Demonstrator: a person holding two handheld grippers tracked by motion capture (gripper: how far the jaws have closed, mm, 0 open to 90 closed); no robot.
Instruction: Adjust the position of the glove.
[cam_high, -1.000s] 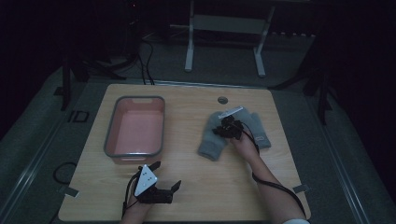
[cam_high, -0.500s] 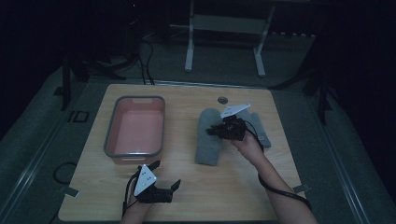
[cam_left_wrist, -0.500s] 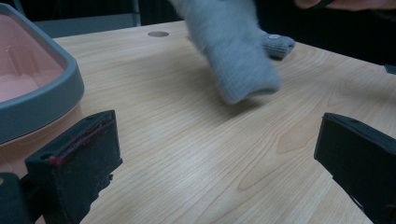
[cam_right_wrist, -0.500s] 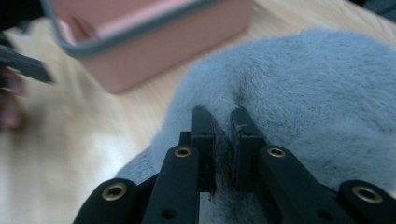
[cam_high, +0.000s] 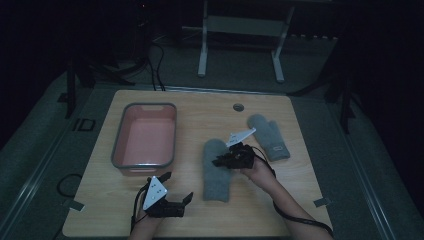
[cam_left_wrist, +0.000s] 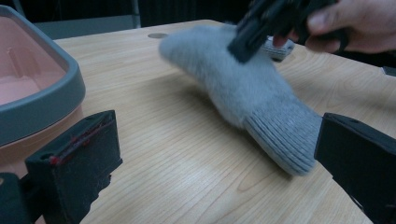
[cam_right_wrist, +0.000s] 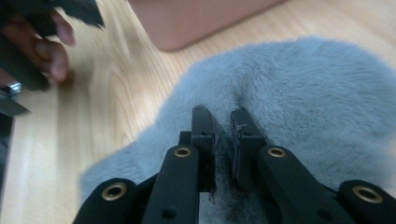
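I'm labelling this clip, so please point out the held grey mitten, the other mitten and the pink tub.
held grey mitten (cam_high: 216, 172), high view, middle of its body.
other mitten (cam_high: 270, 137), high view, palm area.
pink tub (cam_high: 120, 145), high view, grey left rim.

Taking the pink tub (cam_high: 145, 137) as landmark: bare wood runs from its right wall to the near grey mitten (cam_high: 216, 169) — a passable lane. Beyond that mitten the right gripper (cam_high: 220, 161) and second mitten (cam_high: 269, 136) block; the left gripper (cam_high: 172, 200) sits before the tub's near-right corner.

Grey mitten (cam_high: 216, 169), pink grey-rimmed bin (cam_high: 145, 162)
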